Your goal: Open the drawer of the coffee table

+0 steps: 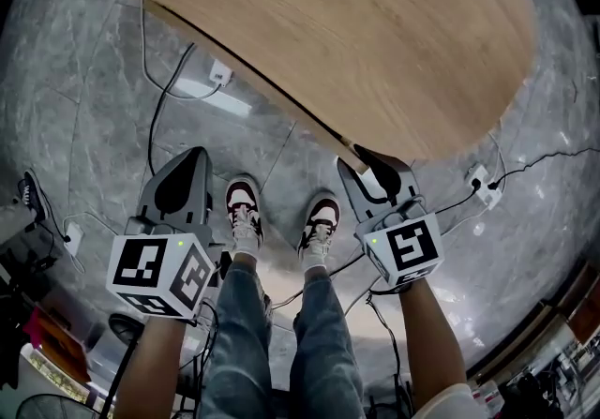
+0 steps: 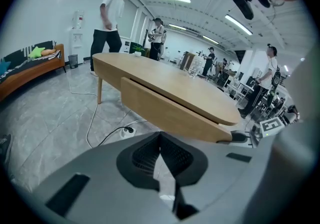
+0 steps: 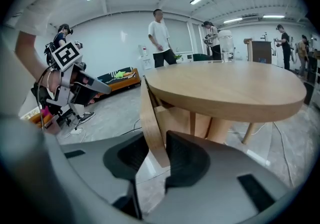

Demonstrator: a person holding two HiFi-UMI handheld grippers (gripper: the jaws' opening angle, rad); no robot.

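The oval wooden coffee table fills the upper head view. Its drawer front runs along the near edge and stands a little out from the table. My right gripper is at the right end of that front. In the right gripper view the drawer front passes between the two dark pads, and the right gripper is shut on it. My left gripper hangs over the floor to the left, apart from the table. The left gripper has its pads together with nothing between them.
Cables and power strips lie on the grey marble floor under and beside the table. The person's shoes stand between the grippers. Several people stand beyond the table, and a sofa is along the far wall.
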